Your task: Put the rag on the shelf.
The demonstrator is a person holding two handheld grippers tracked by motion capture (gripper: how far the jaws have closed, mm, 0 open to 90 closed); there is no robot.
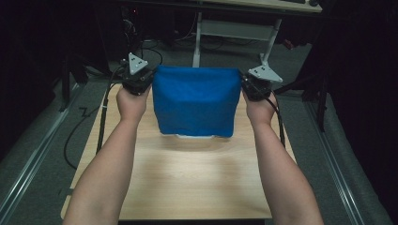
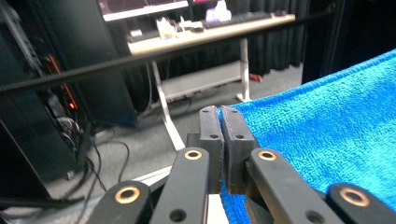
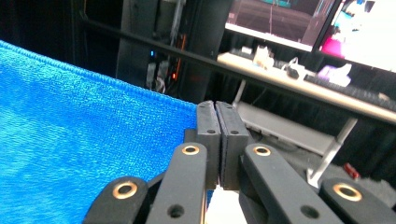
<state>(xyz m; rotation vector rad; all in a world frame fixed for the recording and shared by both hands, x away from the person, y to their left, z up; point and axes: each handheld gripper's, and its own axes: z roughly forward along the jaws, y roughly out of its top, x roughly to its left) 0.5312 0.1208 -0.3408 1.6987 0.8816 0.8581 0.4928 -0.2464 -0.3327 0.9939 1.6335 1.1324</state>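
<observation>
We have the left gripper [image 1: 151,78] clamped on the left top corner of the blue terry-cloth towel [image 1: 195,101], its black jaws pressed together on the hem in the left gripper view [image 2: 220,114]. The right gripper [image 1: 244,83] pinches the opposite top corner the same way — its jaws meet on the fabric edge in the right gripper view [image 3: 215,108]. Between the two, we hold the towel [image 2: 327,135] stretched out by its top edge, hanging down above the far half of the light wooden table [image 1: 187,183]. Its lower edge is at the tabletop, where a small white thing [image 1: 195,137] peeks out beneath — we cannot tell what it is.
</observation>
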